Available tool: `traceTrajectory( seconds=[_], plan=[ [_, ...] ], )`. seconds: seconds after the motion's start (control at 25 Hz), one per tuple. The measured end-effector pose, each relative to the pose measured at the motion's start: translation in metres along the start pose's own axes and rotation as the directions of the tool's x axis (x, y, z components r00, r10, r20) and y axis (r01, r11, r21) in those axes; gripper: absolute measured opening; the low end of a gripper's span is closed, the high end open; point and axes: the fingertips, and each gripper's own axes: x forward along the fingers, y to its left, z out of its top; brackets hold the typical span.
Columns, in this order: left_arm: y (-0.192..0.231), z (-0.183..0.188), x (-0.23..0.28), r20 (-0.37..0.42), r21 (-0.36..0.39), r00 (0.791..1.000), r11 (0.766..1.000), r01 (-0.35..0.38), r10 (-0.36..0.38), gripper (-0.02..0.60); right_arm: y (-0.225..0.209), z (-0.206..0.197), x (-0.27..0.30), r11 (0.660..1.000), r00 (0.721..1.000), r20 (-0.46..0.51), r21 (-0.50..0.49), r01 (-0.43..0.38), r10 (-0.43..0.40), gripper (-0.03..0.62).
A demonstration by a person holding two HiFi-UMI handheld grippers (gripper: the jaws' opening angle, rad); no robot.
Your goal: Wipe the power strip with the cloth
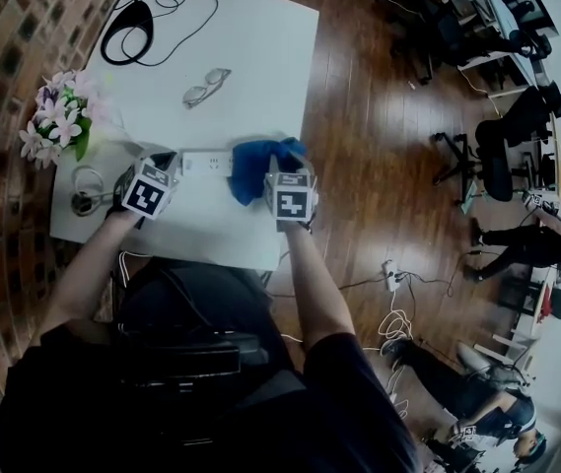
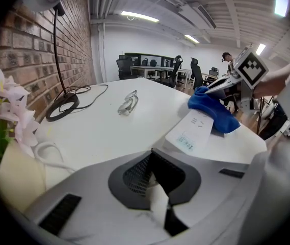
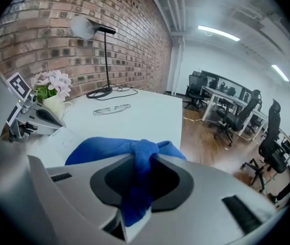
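Power strip [image 1: 206, 163] crosswise, left-right; right gripper [image 1: 280, 171] tight on cloth [image 1: 258, 158], left gripper [image 1: 170, 164] closed, seemingly empty.

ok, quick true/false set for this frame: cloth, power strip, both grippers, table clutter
1. The right gripper is clamped on the blue cloth. True.
2. The left gripper holds the power strip. False: its jaws are shut, and the strip lies flat on the table ahead of them, not between them.
3. The blue cloth sits at the power strip's end on the right gripper's side. True.
4. The glasses lie on the power strip. False: they lie on bare table beyond it, apart from it.
5. The flowers stand on the right gripper's side. False: they are at the table's left edge, near the left gripper.
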Motion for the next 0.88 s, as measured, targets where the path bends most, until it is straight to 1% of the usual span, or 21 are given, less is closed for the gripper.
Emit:
traceTrajectory(
  seconds=[0.12,0.28,0.4,0.52,0.6,0.72,0.8,0.88],
  plan=[
    [0.0,0.0,0.0,-0.001,0.008,1.0,1.0,0.001,-0.001,0.009,0.004,0.003,0.003,1.0,1.0,0.004,-0.021,0.01,-0.009,0.069],
    [0.001,0.0,0.002,0.006,0.017,1.0,1.0,-0.002,0.002,0.009,0.007,0.006,0.004,0.998,1.0,0.023,0.059,0.0,-0.001,0.068],
    [0.002,-0.002,0.003,-0.002,0.015,1.0,1.0,-0.003,0.003,0.009,0.022,0.013,0.007,0.999,0.999,0.04,0.022,-0.023,0.022,0.067],
    [0.002,-0.003,0.003,-0.008,0.022,1.0,1.0,-0.007,0.007,0.009,0.034,0.016,0.011,0.999,0.999,0.029,-0.031,-0.031,0.032,0.064],
    [0.0,-0.003,0.002,-0.009,0.023,1.0,1.0,-0.008,0.008,0.009,0.034,0.015,0.011,0.999,0.999,0.031,-0.024,-0.027,0.028,0.064],
    [-0.002,-0.003,0.002,-0.012,0.023,1.0,1.0,-0.005,0.006,0.009,0.034,0.014,0.011,0.999,0.999,0.031,0.022,-0.029,0.028,0.063],
    [-0.002,-0.002,0.002,-0.005,0.039,1.0,0.999,-0.012,0.012,0.009,0.037,0.016,0.011,1.0,0.999,0.027,0.005,-0.024,0.024,0.061],
    [-0.001,-0.002,0.003,-0.001,0.048,1.0,0.999,-0.014,0.015,0.009,0.041,0.017,0.011,0.999,1.0,0.026,-0.037,-0.011,0.012,0.06]
  ],
)
